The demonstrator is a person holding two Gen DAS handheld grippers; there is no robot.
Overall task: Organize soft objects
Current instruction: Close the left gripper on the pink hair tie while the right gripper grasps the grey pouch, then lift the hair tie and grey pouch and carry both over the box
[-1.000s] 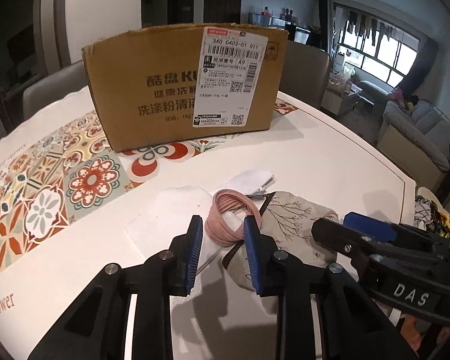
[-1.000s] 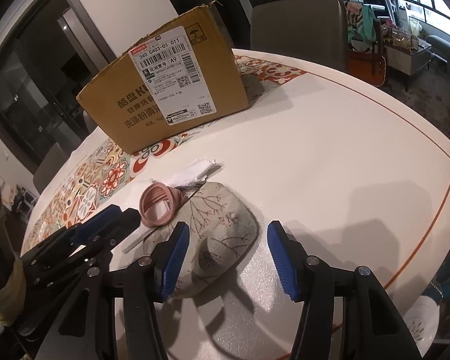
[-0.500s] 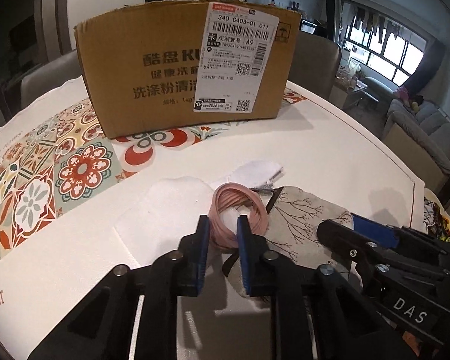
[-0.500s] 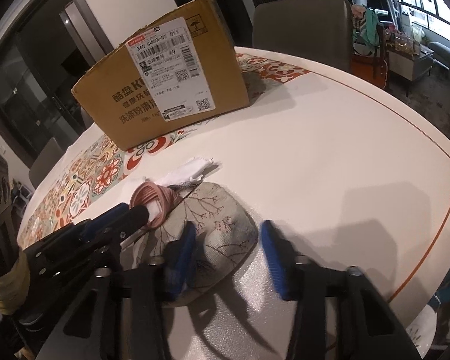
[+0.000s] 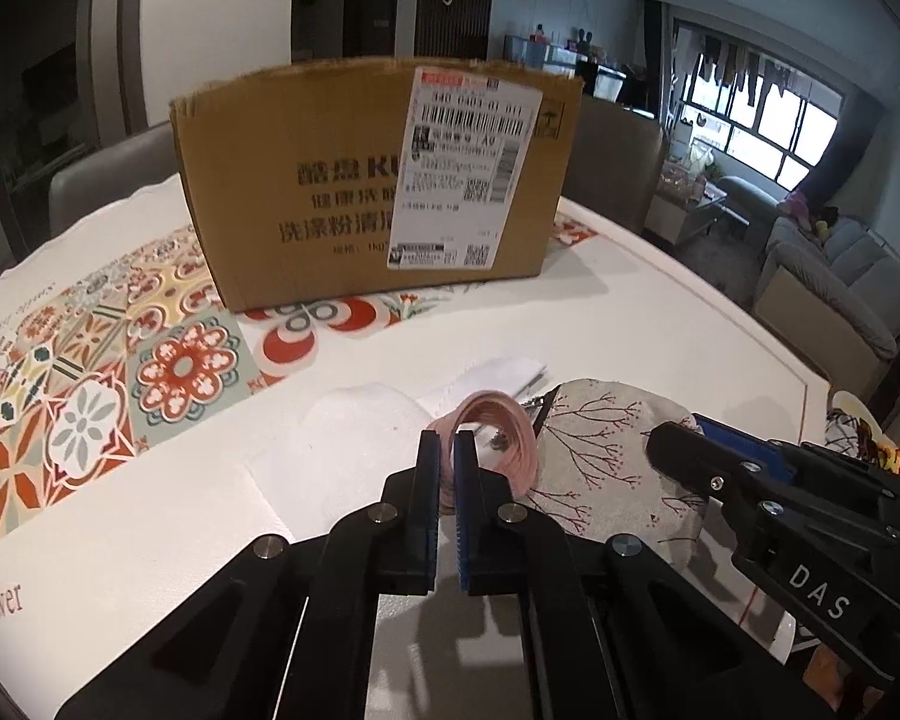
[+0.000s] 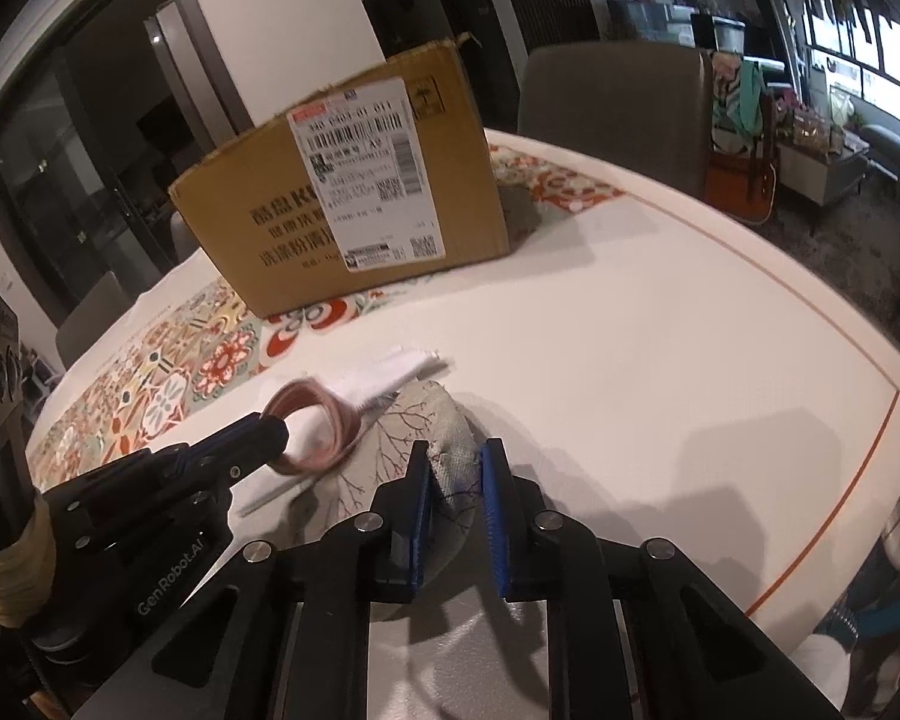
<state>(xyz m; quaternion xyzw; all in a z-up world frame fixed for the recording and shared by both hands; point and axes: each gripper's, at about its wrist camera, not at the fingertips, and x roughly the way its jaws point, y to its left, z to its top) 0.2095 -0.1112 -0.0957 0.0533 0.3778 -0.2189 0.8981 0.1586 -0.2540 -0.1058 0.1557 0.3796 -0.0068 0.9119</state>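
A pink coiled hair band [image 5: 519, 444] stands on edge on the white table, and my left gripper [image 5: 447, 447] is shut on its near rim. Beside it lies a beige fabric pouch [image 5: 600, 456] printed with bare branches. In the right wrist view my right gripper [image 6: 455, 471] is shut on the pouch [image 6: 444, 420], with a fold of fabric bunched between the blue pads. From the side, the same view shows the left gripper [image 6: 273, 432] gripping the hair band [image 6: 345, 426]. The right gripper [image 5: 678, 441] reaches in from the right of the left wrist view.
A white round cloth [image 5: 354, 438] and a white folded piece [image 5: 498, 375] lie under and behind the band. A tall cardboard box [image 5: 342, 180] stands on a patterned runner [image 5: 90, 372] at the back. A chair [image 6: 612, 90] sits beyond the table's orange-lined edge [image 6: 810, 312].
Both grippers closed from open. The left one pinched the pink hair band, which now stands more upright. The right one squeezed the pouch's edge into a fold.
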